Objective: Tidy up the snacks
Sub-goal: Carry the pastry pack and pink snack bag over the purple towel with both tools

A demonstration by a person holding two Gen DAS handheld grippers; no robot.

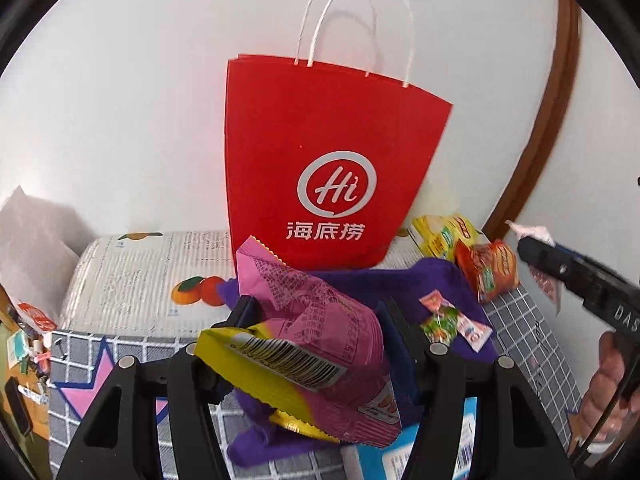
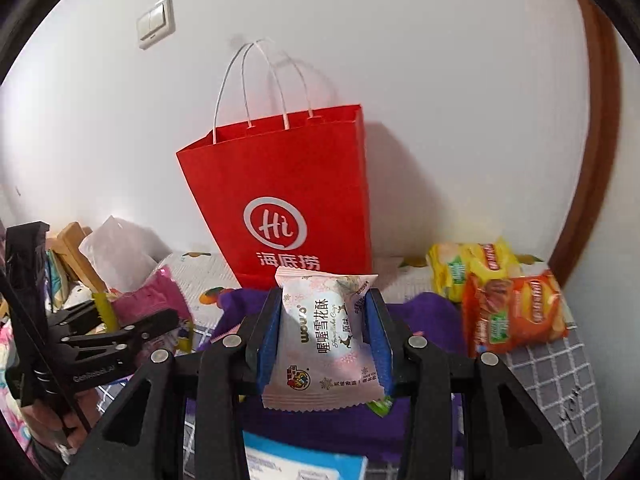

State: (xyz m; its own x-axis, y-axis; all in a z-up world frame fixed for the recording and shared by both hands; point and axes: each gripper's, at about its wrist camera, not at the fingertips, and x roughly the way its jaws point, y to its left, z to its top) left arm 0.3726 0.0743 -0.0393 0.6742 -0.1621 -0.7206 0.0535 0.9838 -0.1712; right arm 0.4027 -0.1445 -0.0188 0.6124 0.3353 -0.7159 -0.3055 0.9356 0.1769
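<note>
A red paper bag (image 1: 320, 152) with white handles stands upright against the wall; it also shows in the right wrist view (image 2: 288, 192). My left gripper (image 1: 316, 312) is shut on a pink and yellow snack packet (image 1: 320, 332), held in front of the bag. My right gripper (image 2: 324, 304) is shut on a pale pink snowflake-crisp packet (image 2: 324, 336), also in front of the bag. A purple cloth (image 1: 368, 280) lies below with small candies (image 1: 452, 320) on it. Yellow (image 2: 468, 268) and orange (image 2: 516, 312) chip packets lie at the right.
A fruit-print white mat (image 1: 132, 276) and grey checked cloth (image 1: 532, 332) cover the surface. A blue and white box (image 2: 296, 460) lies near the front. A white plastic bag (image 2: 116, 252) and clutter sit left. A brown door frame (image 1: 556, 92) stands right.
</note>
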